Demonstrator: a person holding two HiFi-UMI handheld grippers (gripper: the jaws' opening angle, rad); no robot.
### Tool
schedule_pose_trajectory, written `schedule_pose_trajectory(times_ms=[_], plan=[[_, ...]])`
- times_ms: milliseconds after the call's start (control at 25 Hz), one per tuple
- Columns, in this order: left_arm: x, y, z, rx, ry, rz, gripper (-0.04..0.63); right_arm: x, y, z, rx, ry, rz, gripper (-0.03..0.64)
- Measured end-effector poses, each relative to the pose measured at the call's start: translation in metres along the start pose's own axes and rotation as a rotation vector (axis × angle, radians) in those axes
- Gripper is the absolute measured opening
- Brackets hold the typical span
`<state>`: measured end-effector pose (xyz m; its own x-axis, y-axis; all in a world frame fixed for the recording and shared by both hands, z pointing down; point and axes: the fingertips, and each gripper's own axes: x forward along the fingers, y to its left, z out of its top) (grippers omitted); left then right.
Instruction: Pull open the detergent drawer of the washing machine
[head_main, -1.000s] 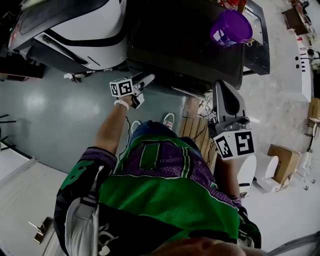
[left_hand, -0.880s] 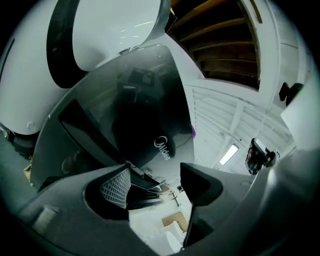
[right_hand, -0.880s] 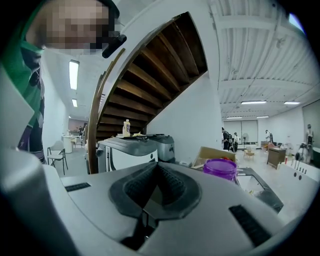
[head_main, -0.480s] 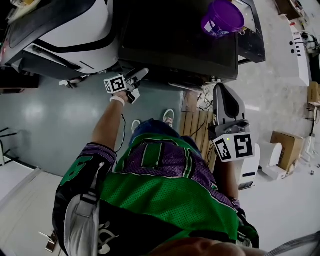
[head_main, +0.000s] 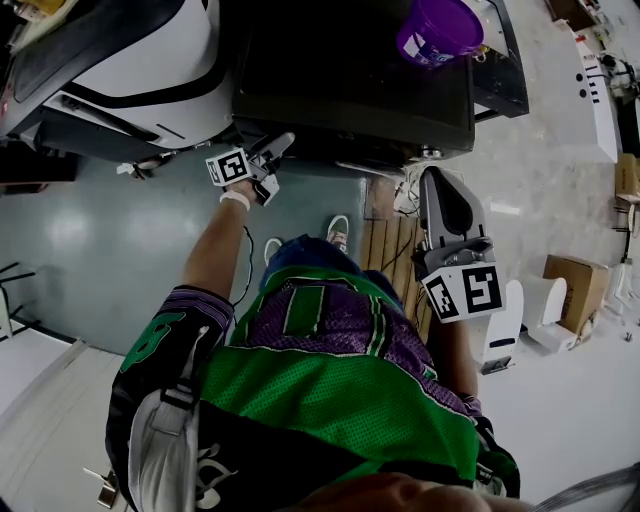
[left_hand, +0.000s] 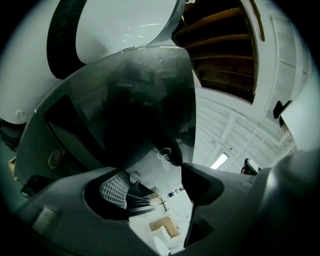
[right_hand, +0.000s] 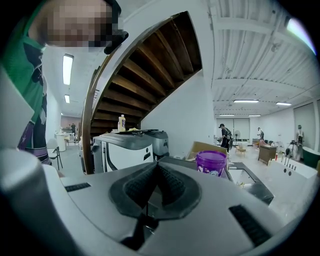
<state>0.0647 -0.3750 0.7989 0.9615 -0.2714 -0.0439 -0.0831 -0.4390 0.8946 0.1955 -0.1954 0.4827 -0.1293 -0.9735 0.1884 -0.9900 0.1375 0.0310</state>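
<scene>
- Head view: a dark washing machine (head_main: 350, 70) fills the upper centre. Its detergent drawer cannot be picked out.
- The left hand-held gripper (left_hand: 156, 185) sits near the machine's front edge, jaws apart, gripping nothing.
- The right hand-held gripper (right_hand: 156, 187), right of centre, is clenched and empty, well apart from the machine.
- Risk: closing on the glossy panel (left_hand: 130, 110) instead of a drawer lip would likely slip.
</scene>
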Motion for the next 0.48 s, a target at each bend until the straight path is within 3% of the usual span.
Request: schedule_pose_trajectory(times_ms=[280, 480], plan=[[-0.007, -0.005, -0.006, -0.015, -0.003, 0.001, 0.314, -0.004, 0.004, 0.001, 0.001, -0.005, 0.006, 0.002], [-0.003, -0.016, 0.000, -0.119, -0.070, -0.011, 0.411, -0.007, 0.005, 0.004, 0.004, -0.014, 0.013, 0.002]])
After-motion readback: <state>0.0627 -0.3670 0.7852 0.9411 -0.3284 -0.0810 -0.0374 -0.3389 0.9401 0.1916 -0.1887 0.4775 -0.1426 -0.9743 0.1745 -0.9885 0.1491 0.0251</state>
